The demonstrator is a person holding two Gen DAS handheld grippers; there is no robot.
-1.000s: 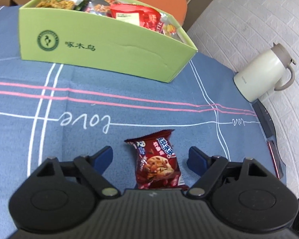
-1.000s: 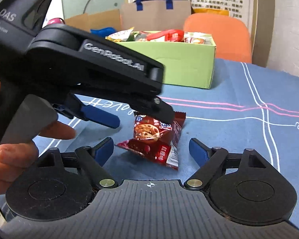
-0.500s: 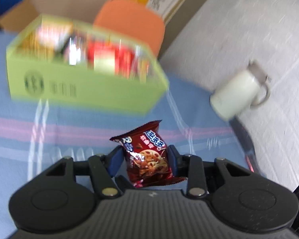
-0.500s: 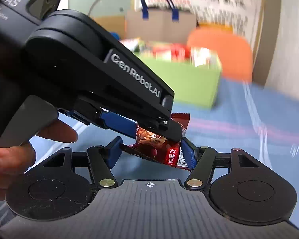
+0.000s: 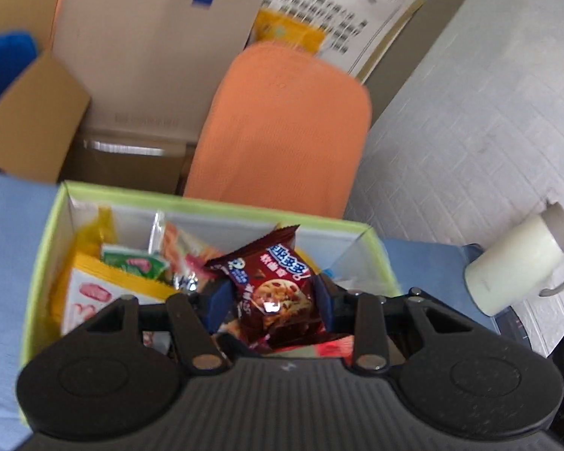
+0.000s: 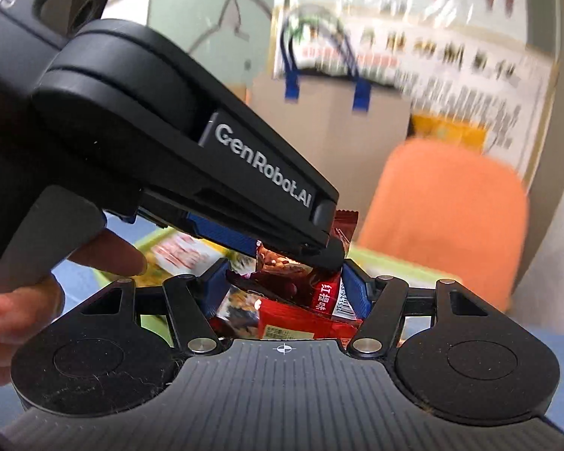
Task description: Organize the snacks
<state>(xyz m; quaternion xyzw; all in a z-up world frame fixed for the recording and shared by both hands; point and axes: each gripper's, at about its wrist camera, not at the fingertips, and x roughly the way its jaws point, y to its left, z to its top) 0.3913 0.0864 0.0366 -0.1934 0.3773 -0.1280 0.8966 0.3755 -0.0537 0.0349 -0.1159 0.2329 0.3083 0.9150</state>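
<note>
Jaws of left gripper [image 5: 272, 300] around glossy maroon cookie packet [image 5: 276, 293]

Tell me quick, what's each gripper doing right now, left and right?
Left gripper: closed on the dark red cookie packet, above the green snack box.
Right gripper: closed on a red snack packet.

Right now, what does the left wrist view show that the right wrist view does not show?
Only the left wrist view shows the cream jug, the cardboard box flap and the cookie packet's printed front. Only the right wrist view shows the left gripper from the side, the hand holding it, and a second red packet between the right gripper's pads. Both show the cookie packet, green box, orange chair and paper bag.
</note>
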